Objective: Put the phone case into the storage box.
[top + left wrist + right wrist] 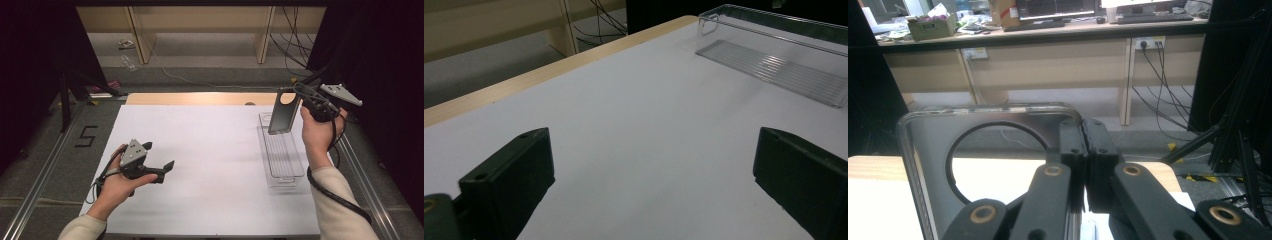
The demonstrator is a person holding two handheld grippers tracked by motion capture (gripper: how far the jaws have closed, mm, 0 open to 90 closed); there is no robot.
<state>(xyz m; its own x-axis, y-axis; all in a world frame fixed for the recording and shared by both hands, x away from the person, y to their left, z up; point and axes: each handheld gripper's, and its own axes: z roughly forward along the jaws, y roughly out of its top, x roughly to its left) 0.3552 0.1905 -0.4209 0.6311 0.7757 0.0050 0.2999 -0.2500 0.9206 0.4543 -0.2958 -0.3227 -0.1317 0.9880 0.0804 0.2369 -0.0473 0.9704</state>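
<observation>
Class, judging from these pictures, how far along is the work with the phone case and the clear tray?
Done: the right gripper is shut on the dark phone case with a round cut-out, lifted upright above the clear ribbed plastic tray. In hand: holding it over the tray's far end. Left, probably: lowering it in and letting go. The left gripper stands open over the white table.

The panel point(283, 111) is a dark flat rectangle with rounded corners and a round hole near its top, edged in clear plastic. It is held upright, slightly tilted, above the far end of the clear tray point(287, 172), which lies lengthwise on the counter's right side.
</observation>
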